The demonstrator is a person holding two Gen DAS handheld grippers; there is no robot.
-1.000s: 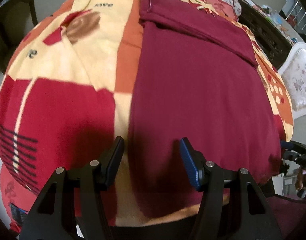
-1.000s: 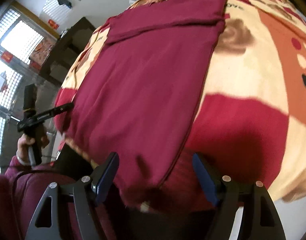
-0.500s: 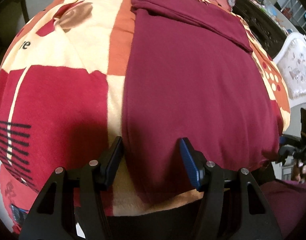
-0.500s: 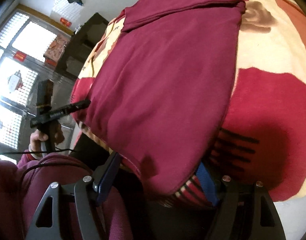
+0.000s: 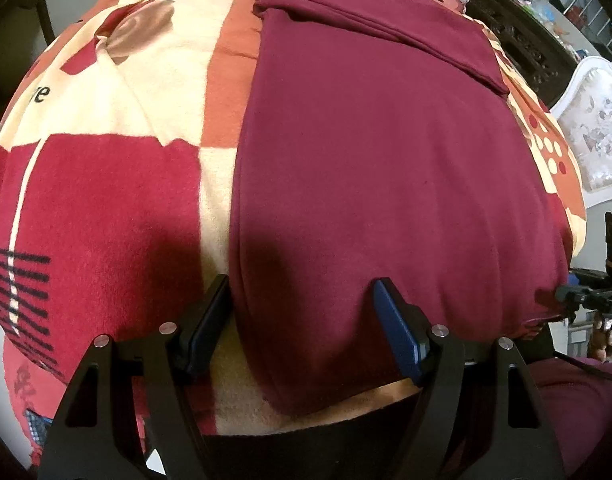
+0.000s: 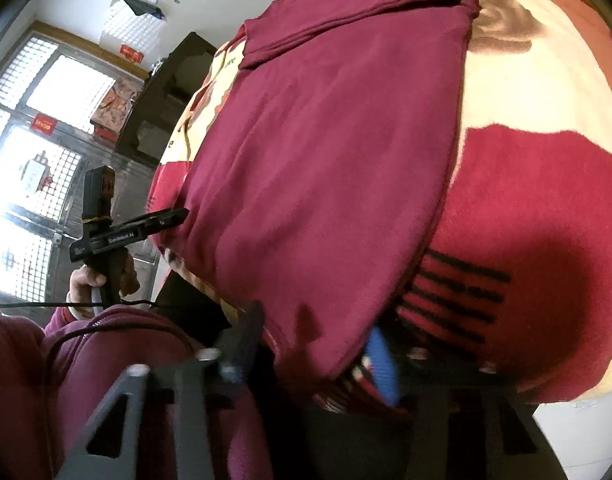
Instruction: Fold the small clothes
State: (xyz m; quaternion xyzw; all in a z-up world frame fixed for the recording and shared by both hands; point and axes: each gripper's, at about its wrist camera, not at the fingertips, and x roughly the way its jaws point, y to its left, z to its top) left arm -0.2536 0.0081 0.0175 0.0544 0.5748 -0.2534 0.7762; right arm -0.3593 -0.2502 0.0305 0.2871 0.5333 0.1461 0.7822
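Cloth: the dark red soft garment [image 5: 385,168] lies flat on the red and cream patterned blanket [image 5: 106,184], near edge hanging.
Left hand-held gripper [image 5: 302,308]: wide, just opening, around the corner.
Right hand-held gripper [image 6: 317,344]: just closing over the hem; grip unclear.
Tip: pinch both corners evenly.

The left claw [image 5: 302,312] now spreads wider than a second ago, straddling the near left corner of the flat maroon knit garment [image 5: 377,168]. The right claw [image 6: 317,344] narrows around the garment's near right corner, hem between its blurred fingers.
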